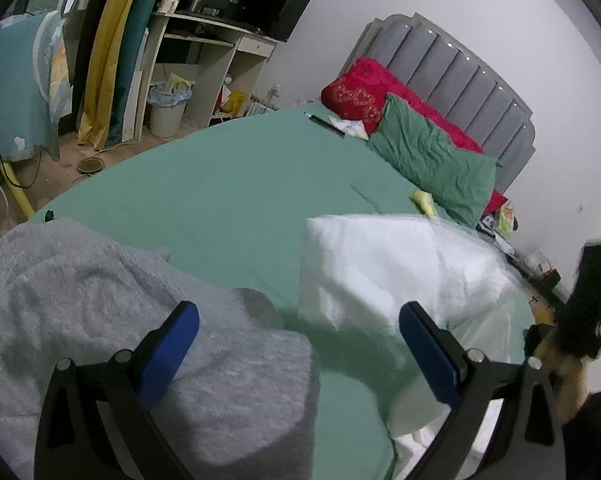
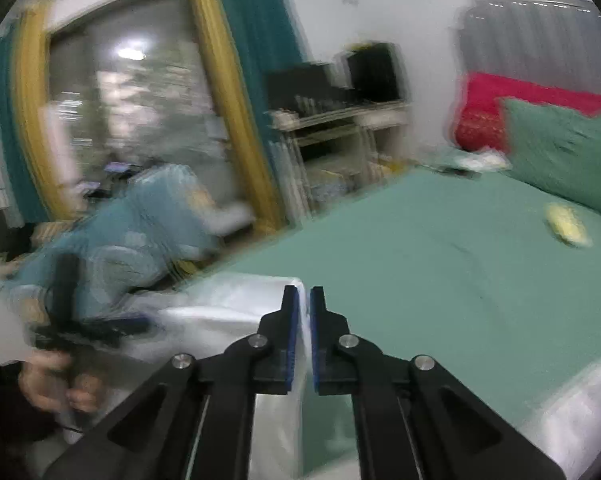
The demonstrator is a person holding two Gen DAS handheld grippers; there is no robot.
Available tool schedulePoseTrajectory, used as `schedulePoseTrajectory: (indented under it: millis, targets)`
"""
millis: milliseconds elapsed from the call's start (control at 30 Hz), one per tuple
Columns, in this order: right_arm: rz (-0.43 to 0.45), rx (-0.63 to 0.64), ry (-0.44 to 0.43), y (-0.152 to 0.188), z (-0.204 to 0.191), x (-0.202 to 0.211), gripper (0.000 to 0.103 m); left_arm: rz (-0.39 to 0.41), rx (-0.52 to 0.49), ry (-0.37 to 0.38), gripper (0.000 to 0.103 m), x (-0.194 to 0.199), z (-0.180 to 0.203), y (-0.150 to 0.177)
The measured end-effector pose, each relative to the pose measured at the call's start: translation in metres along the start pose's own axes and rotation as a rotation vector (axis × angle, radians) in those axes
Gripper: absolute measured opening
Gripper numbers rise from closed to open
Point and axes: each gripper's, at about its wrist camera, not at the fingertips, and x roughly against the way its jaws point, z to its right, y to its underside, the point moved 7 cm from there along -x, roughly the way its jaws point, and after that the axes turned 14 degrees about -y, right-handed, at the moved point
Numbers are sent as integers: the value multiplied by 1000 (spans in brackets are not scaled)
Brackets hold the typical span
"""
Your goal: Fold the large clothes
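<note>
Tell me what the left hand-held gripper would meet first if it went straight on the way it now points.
Probably the green bed sheet. The left hand-held gripper stands open, with the grey garment to one side and the white garment to the other; depth is unclear.

bed sheet [image 1: 220,200]: plain green | white garment [image 1: 400,272]: plain white | grey garment [image 1: 100,300]: pale fuzzy grey | pillow [image 1: 432,160]: green | cushion [image 1: 360,92]: red, gold pattern | headboard [image 1: 460,68]: grey, ribbed | curtain [image 2: 228,100]: yellow and teal | gripper pads [image 1: 168,352]: blue
</note>
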Motion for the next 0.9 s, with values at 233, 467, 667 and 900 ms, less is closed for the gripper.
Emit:
schedulePoseTrajectory:
  millis: [233,467,667,900]
  targets:
    - [-183,-149,283,94,44,6,81,7,14,-5,100,3,-5,-5]
    - [-339,288,87,117,-103,-92,81,9,24,-35,100,1,-14,-8]
    - [-414,200,-76,158,-156,-156,81,4,32,-33,100,-1,-17,-12]
    - [-258,5,-103,123,-136,-123,7,0,37,-13,100,3,-16,-13]
